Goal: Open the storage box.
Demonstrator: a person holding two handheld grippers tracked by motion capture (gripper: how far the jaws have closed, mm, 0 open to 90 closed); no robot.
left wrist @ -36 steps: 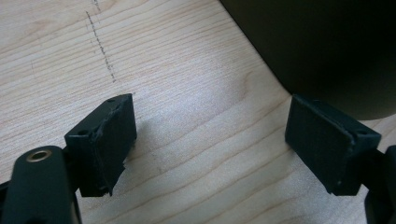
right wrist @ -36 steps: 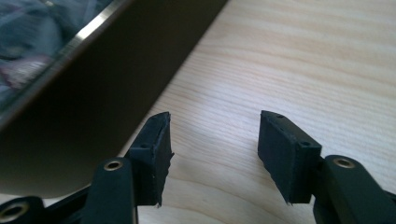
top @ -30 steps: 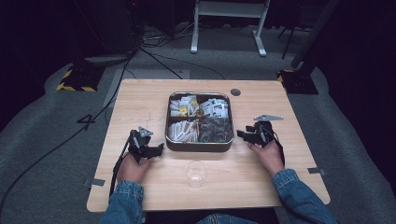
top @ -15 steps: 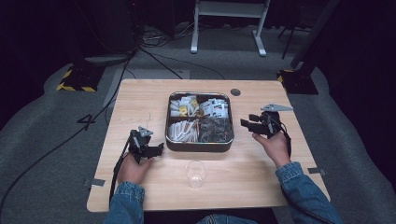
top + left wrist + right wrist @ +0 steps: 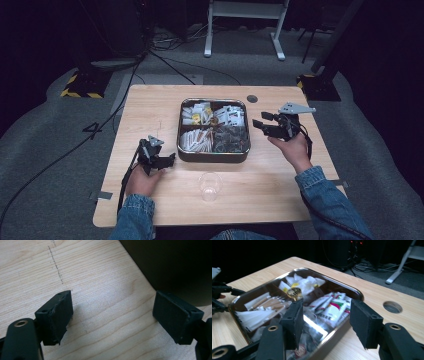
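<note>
A metal tin (image 5: pixel 214 154) with four compartments sits mid-table, holding white sachets, tea bags and dark packets; its rim (image 5: pixel 354 291) fills much of the right gripper view. My right gripper (image 5: pixel 261 120) hovers raised at the tin's right edge, jaws open and pointing left over the packets (image 5: pixel 332 307), nothing between them. Resting low on the wood by the tin's front left corner, my left gripper (image 5: pixel 170 159) is open and empty; its pads (image 5: pixel 60 312) frame bare table beside the tin's dark wall (image 5: pixel 180 267).
A clear plastic cup (image 5: pixel 209 186) stands near the front edge, between the two hands. The wooden table (image 5: pixel 150 115) has a round cable hole (image 5: pixel 252 98) behind the tin. Dark floor, cables and a white stand leg lie beyond.
My right gripper has risen from the table beside the tin and moved back and up, now pointing over the tin's right side. The left gripper has stayed put.
</note>
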